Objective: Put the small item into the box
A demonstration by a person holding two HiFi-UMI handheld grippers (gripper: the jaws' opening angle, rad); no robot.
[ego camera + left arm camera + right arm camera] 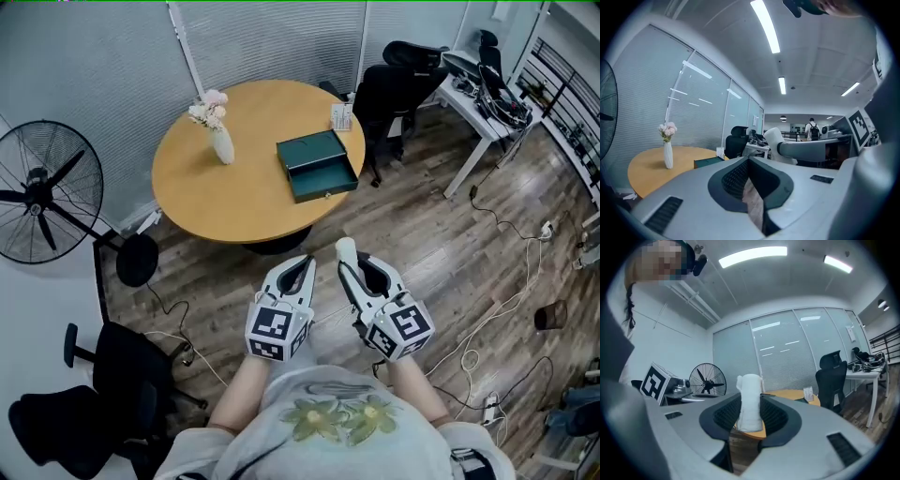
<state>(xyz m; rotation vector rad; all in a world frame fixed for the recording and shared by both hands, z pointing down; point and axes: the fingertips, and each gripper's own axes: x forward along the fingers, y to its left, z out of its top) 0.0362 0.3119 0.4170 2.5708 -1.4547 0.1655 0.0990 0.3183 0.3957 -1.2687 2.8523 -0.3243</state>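
Observation:
A dark green box (pixel 319 164) lies open on the round wooden table (pixel 216 197), well ahead of both grippers. My right gripper (pixel 350 261) is shut on a small white rolled item (pixel 345 249), which stands upright between the pads and sticks out above them. In the right gripper view the roll (pixel 751 401) fills the middle of the right gripper (pixel 750 420). My left gripper (pixel 305 266) is held beside it over the floor, shut with nothing in it. The left gripper view shows the left gripper (pixel 751 161), the box (pixel 708 162) and the roll (pixel 774 138).
A white vase of pink flowers (pixel 217 131) and a small card stand (pixel 341 116) share the table. A standing fan (pixel 42 192) is at the left, with black chairs (pixel 117 375) near it and others behind the table (pixel 394 84). A white desk (pixel 473 112) and floor cables (pixel 506 309) lie to the right.

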